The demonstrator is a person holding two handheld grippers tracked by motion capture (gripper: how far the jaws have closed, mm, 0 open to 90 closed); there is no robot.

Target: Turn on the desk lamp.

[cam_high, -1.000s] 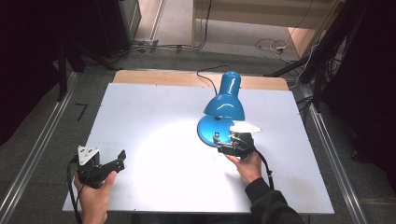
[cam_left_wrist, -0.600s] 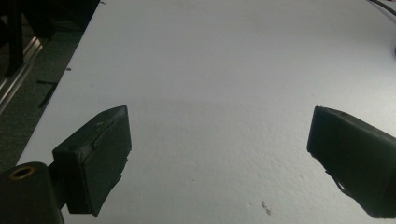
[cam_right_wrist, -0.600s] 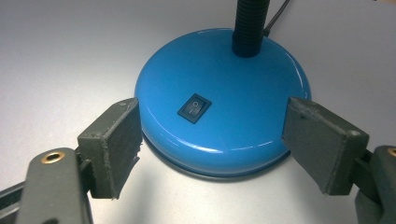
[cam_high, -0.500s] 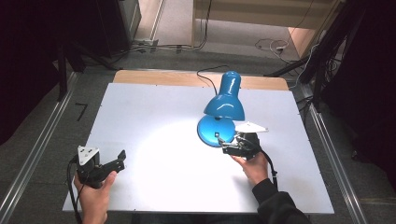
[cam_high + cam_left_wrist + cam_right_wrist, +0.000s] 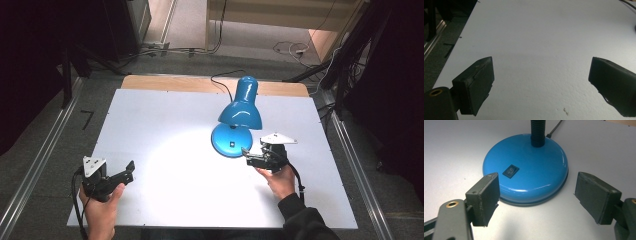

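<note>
- High view: blue lamp (image 5: 240,120) stands right of table (image 5: 165,115) centre, lit. Right gripper (image 5: 248,156) sits just beside its base; left gripper (image 5: 129,170) well apart, near-left.
- Left gripper view: jaws spread over bare table.
- Right gripper view: jaws spread, flanking the base, rocker switch (image 5: 510,171) between, no contact.
</note>
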